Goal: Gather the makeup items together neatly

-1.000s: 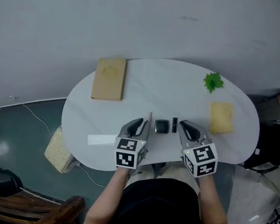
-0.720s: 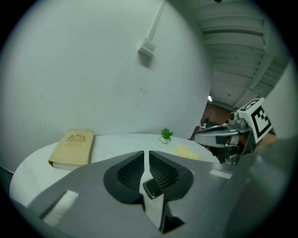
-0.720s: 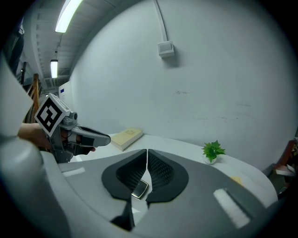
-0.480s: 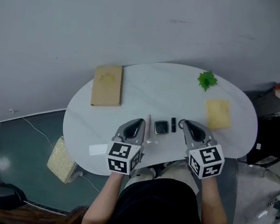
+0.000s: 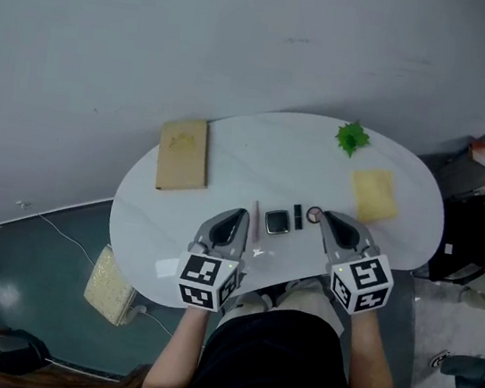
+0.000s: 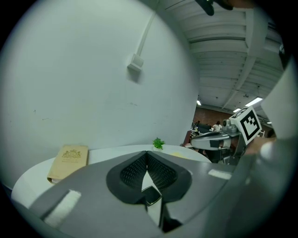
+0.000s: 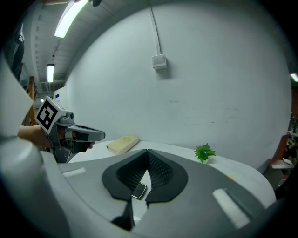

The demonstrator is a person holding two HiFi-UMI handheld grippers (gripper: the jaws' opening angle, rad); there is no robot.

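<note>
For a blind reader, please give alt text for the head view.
A person holds the left gripper and right gripper, both shut and empty, at the near edge of a white table; between them lie a thin stick, a dark compact, a black tube and a small ring. Farther back: a tan book, a yellow pad, a green sprig.

You have a white oval table (image 5: 231, 151) in front of you, set against a plain grey wall (image 5: 158, 31). On its left half lies a tan book (image 5: 184, 154), flat, its long side running away from you. At the far right edge stands a small green plant sprig (image 5: 352, 137); a yellow square pad (image 5: 374, 195) lies nearer to you, apart from it. A white strip (image 5: 168, 266) sits at the near left edge. Below that edge, on the floor, lies a pale yellow textured block (image 5: 111, 286). A small box (image 7: 159, 61) is fixed high on the wall
</note>
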